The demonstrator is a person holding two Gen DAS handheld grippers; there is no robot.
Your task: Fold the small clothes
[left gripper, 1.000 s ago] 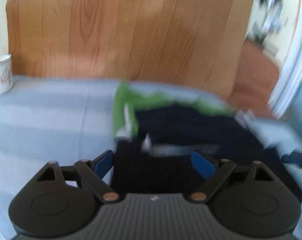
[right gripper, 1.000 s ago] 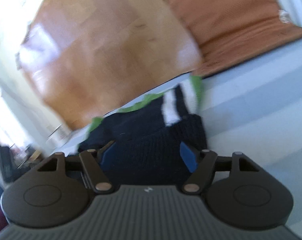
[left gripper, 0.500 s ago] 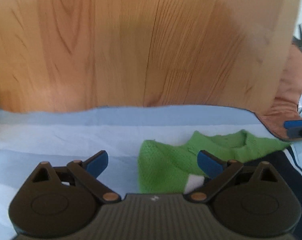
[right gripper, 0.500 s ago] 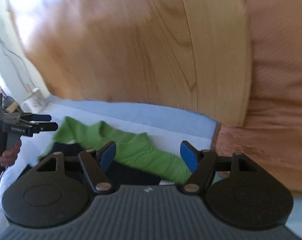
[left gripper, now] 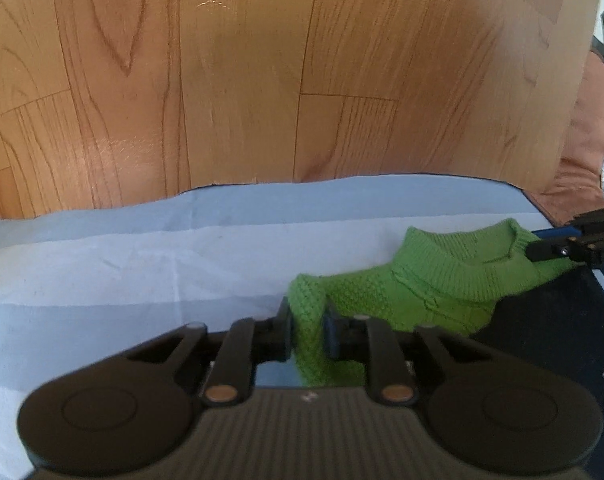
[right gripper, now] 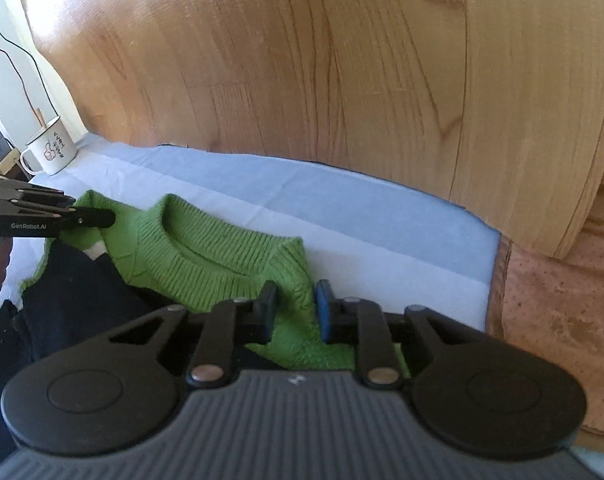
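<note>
A small knitted sweater, green at the collar and shoulders and dark navy below, lies on a light blue striped cloth. My left gripper is shut on the green shoulder at the sweater's left end. My right gripper is shut on the green shoulder at its right end. Each gripper also shows from the side in the other view, the right one and the left one. The collar stretches between them.
A white enamel mug stands at the far left corner of the cloth. Beyond the cloth's far edge is wooden floor. A brown cushion lies to the right of the cloth.
Both grippers have moved from the navy body up to the green shoulders and closed on them. Half a second ago both were open above the green part.
</note>
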